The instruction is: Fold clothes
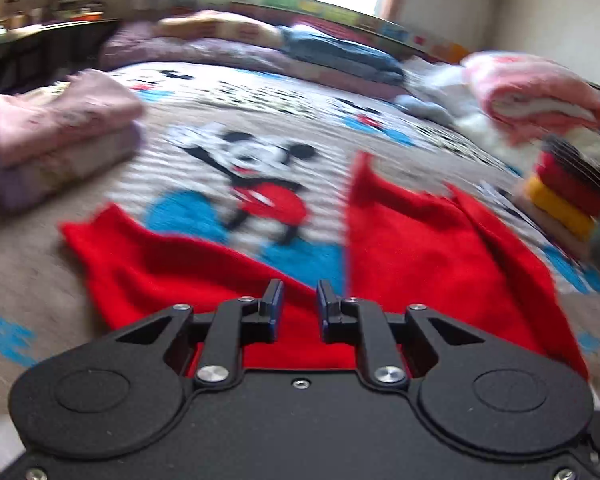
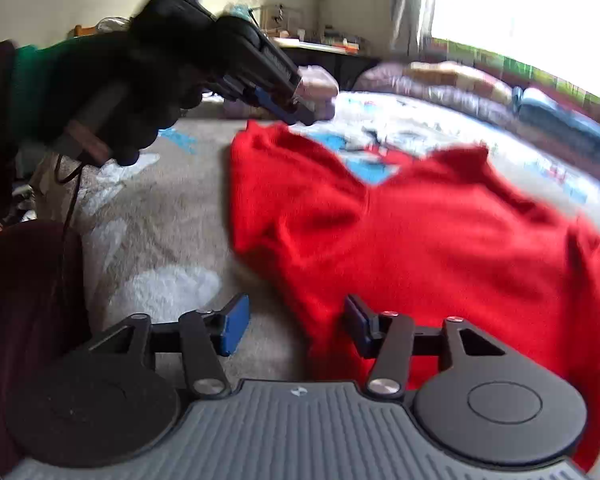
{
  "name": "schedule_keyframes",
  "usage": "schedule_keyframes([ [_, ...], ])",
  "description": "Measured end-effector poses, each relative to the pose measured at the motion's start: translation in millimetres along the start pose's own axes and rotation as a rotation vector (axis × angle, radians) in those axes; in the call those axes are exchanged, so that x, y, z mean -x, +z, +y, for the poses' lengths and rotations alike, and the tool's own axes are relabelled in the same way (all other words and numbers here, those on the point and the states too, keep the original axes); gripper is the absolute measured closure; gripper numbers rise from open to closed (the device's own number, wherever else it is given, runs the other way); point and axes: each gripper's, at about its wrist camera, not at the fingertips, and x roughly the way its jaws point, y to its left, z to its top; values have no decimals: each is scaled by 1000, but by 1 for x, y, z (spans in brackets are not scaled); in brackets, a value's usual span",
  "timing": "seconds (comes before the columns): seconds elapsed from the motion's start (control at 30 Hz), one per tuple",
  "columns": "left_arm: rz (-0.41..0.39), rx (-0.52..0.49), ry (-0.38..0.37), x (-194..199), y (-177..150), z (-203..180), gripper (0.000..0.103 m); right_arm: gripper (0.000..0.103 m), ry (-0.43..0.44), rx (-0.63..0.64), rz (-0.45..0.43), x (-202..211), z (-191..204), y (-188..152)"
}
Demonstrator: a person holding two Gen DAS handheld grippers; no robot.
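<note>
Two red garment (image 1: 440, 240) flaps lay spread on cartoon-print bedspread (image 1: 260, 120); left gripper (image 1: 298, 300) hung above near edge, jaws slightly apart, nothing between. Right wrist view: right gripper (image 2: 296, 320) jaws apart over garment's near edge, unclamped; gloved hand (image 2: 112, 92) carried left gripper beyond.

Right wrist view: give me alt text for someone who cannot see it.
A red garment lies spread on a cartoon-print bedspread, the open right gripper empty at its near edge. The gloved left hand holds the left gripper above the garment's far corner.
</note>
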Motion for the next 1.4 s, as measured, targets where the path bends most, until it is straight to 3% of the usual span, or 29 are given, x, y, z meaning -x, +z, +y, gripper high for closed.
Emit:
schedule_keyframes([
  [0.07, 28, -30, -31, -7, -18, -14, 88, 44, 15, 12, -2, 3, 3, -2],
  [0.13, 75, -94, 20, -22, -37, -27, 88, 44, 35, 4, 0, 5, 1, -4],
  [0.2, 44, -183, 79, -24, -47, -41, 88, 44, 49, 2, 3, 7, -2, -7],
  [0.37, 83, -147, 43, -20, -21, -47, 88, 45, 54, -14, -33, 28, -12, -7],
  [0.6, 57, -222, 62, -51, 25, -70, 88, 44, 33, -86, -84, 28, -30, -27],
  [0.7, 71, -245, 61, -77, 42, -79, 88, 32, 62, -90, -111, 27, -32, -38],
  [0.9, 117, -203, 67, -142, 75, -74, 88, 28, 111, -87, -176, 29, -36, -56],
  [1.13, 171, 12, 87, -206, 116, -29, 93, 27, 181, -146, -222, 29, -47, -64],
  [1.27, 178, 37, 106, -223, 128, -20, 90, 26, 213, -171, -238, 29, -53, -66],
  [1.4, 115, 0, 117, -209, 141, -27, 90, 26, 225, -182, -246, 30, -53, -68],
])
